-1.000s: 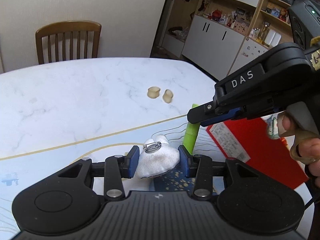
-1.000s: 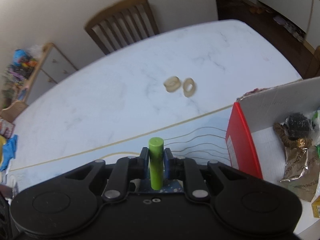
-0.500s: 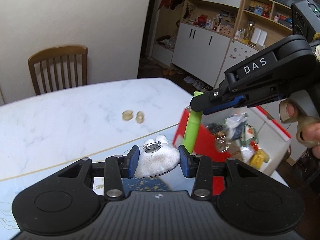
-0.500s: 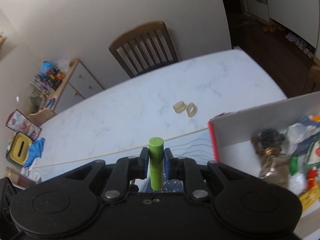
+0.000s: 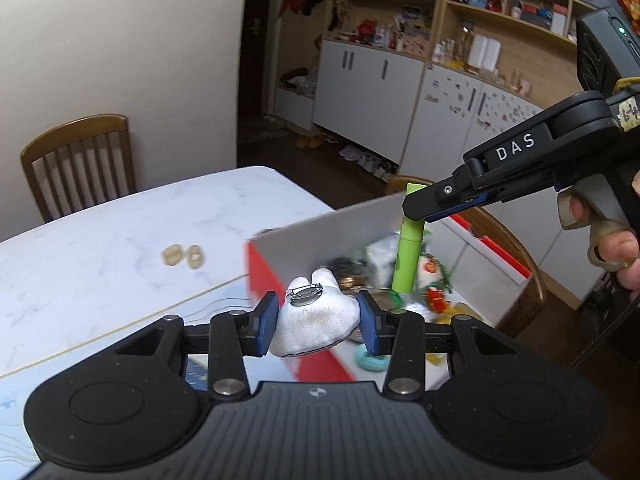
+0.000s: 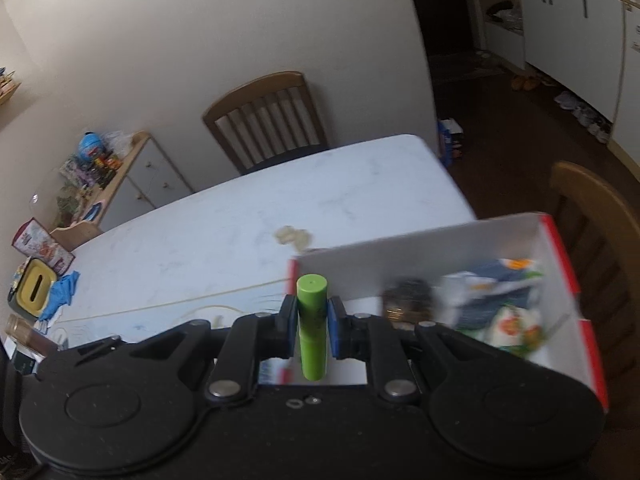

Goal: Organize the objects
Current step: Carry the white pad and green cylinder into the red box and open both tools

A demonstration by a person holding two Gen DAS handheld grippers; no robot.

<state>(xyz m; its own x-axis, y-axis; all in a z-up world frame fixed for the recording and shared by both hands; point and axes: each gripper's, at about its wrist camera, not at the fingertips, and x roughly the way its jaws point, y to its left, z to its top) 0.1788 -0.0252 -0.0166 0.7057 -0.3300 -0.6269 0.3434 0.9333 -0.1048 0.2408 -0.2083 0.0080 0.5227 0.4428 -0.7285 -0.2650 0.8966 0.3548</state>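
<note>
My left gripper (image 5: 318,322) is shut on a white plush brooch (image 5: 316,320) with a metal pin on its back, held above the near wall of a red box (image 5: 320,236). My right gripper (image 6: 313,322) is shut on an upright green tube (image 6: 312,324); in the left wrist view the same green tube (image 5: 408,256) hangs over the box under the right gripper (image 5: 420,210), held by a person's hand (image 5: 612,240). The red box (image 6: 560,252) has a white inside and holds several packets and small items, blurred.
Two beige rings (image 5: 182,256) lie on the white marble table (image 5: 100,248); the rings (image 6: 292,237) lie just beyond the box's far wall. Wooden chairs (image 5: 76,160) (image 6: 592,208) stand at the table's far end and beside the box. A yellow tissue box (image 6: 32,292) sits at the far left.
Both grippers rose and swung right with their loads, from over the patterned mat to over the red box. The rings and chair slid left and farther off in both views.
</note>
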